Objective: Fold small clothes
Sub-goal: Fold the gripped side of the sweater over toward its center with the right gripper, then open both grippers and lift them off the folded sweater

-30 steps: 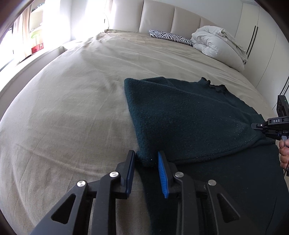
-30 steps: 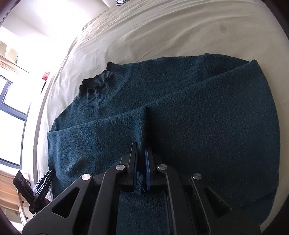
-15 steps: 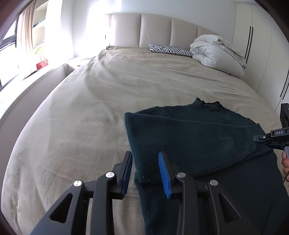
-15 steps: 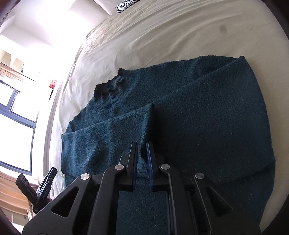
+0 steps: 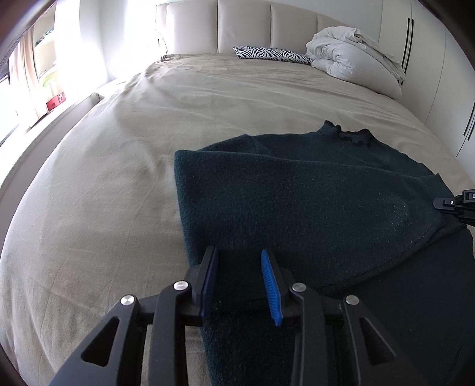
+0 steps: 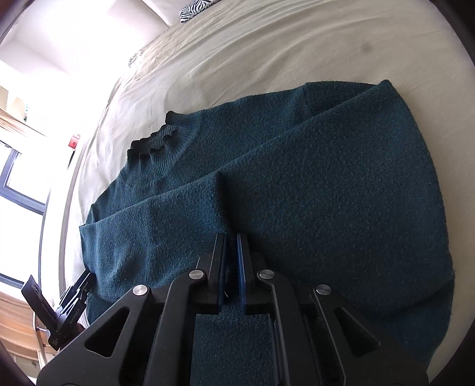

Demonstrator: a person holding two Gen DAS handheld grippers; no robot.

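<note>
One sweater (image 5: 311,207), dark teal knit, frilled collar toward the headboard (image 5: 246,26), lying on the bed (image 5: 118,178) with its side panels folded in over the middle; one bed under a beige sheet; one zebra-print pillow (image 5: 271,54); one white duvet (image 5: 356,53) bunched at the head of the bed; two grippers, one per hand.

Changes since a second ago: the left gripper (image 5: 240,285) has drawn back from the folded edge, so more of the bed and headboard shows; its jaws have just been opening, and the fabric they pinched now lies flat; the right gripper (image 6: 230,273) has barely shifted.

Position relative to jaws: the left jaws stand parted and released, the lower corner of the folded panel lying between and beneath them, the blue pads (image 5: 271,292) clear of the knit; the right jaws are clenched nearly together, set over the seam where the two folded panels meet; whether a pinch of knit sits between them cannot be told.
</note>
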